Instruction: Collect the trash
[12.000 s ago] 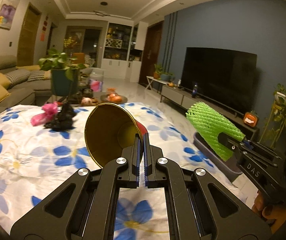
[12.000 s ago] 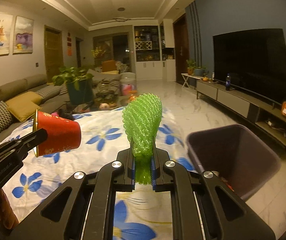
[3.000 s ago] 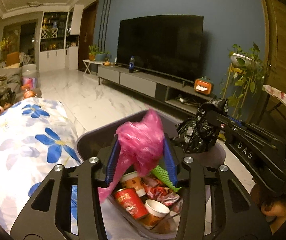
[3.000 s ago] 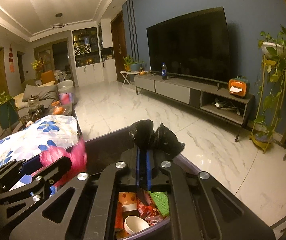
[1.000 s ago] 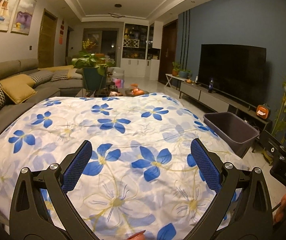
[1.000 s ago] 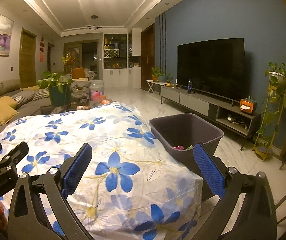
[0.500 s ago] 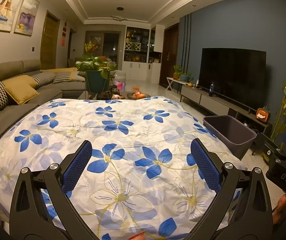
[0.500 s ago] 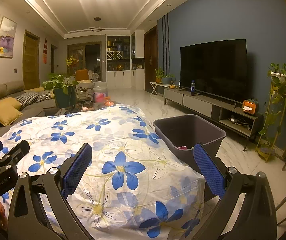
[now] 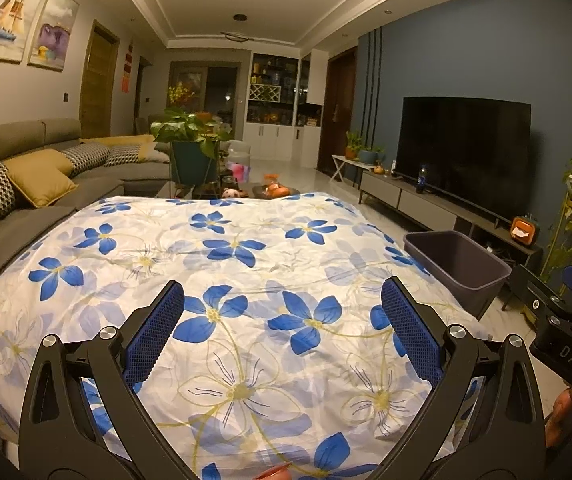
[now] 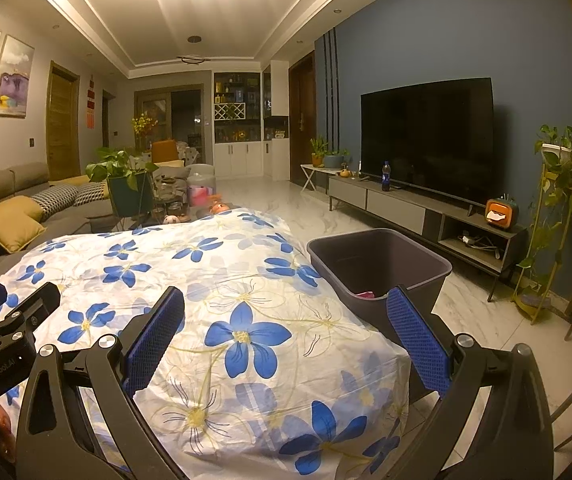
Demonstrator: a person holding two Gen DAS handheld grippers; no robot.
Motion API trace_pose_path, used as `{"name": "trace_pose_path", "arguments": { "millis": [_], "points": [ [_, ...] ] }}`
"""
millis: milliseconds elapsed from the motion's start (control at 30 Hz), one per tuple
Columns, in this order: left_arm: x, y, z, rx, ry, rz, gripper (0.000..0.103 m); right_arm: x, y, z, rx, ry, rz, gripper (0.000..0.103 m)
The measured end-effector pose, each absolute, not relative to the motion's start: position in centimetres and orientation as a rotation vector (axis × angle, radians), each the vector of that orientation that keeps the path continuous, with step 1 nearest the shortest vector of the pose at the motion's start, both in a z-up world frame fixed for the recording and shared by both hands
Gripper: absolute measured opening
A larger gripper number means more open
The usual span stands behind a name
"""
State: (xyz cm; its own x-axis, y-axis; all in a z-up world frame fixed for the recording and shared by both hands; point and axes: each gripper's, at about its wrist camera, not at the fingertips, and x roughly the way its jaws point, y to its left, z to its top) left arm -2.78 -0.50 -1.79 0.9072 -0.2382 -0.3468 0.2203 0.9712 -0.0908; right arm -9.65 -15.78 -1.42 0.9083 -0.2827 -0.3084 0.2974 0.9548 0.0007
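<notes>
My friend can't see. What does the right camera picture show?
The right tool is open and empty above a table under a blue-flowered cloth. A dark bin stands on the floor by the table's right side, with a TV behind.

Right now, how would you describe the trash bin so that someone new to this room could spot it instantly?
Find the big table under the blue-flowered cloth, opposite the TV. On the marble floor against the table's TV-side edge stands the trash bin: a dark grey, open-topped rectangular plastic tub, the only container there, with a scrap of pink showing inside.
</notes>
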Motion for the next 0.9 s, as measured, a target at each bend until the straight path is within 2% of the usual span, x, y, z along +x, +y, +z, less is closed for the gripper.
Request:
{"name": "trace_pose_path", "arguments": {
  "millis": [900],
  "points": [
    [-3.16, -0.65, -1.66, -0.050, 0.361, -0.237, 0.097, -9.89, -15.60, -1.28, 0.052, 0.306, -0.300, 0.097]
  ]
}}
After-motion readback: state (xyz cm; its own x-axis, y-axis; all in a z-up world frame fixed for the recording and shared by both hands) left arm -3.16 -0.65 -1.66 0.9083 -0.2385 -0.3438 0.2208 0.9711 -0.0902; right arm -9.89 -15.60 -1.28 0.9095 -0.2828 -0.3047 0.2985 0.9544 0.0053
